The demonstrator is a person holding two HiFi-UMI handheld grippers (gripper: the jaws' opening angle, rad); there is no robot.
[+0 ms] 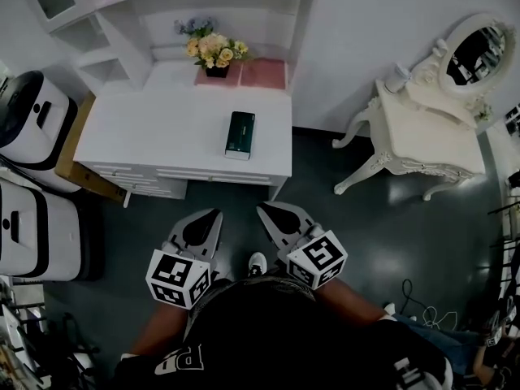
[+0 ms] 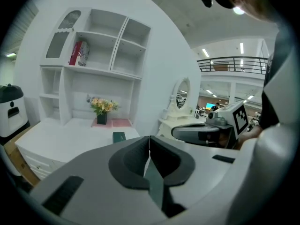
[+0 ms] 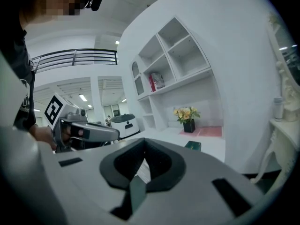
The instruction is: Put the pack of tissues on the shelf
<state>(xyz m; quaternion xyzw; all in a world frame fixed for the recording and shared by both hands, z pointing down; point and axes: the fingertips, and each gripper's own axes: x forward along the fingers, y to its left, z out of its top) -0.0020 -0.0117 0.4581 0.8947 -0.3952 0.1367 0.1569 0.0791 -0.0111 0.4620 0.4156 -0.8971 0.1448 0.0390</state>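
Observation:
The pack of tissues [image 1: 240,135] is a dark green box lying flat near the front right of the white desk [image 1: 146,132]. It also shows small in the left gripper view [image 2: 119,136] and the right gripper view [image 3: 192,145]. The white shelf unit [image 1: 122,23] rises at the desk's back, its upper compartments [image 2: 108,46] mostly bare. Both grippers hang side by side in front of the desk, over the dark floor and well short of the pack. My left gripper [image 1: 210,218] [image 2: 149,139] is shut and holds nothing. So is my right gripper [image 1: 268,212] [image 3: 144,142].
A pot of flowers [image 1: 215,51] and a pink mat [image 1: 264,73] sit at the desk's back. A white vanity table with an oval mirror [image 1: 431,128] stands to the right. White machines [image 1: 32,120] and a cardboard box [image 1: 77,161] crowd the left side.

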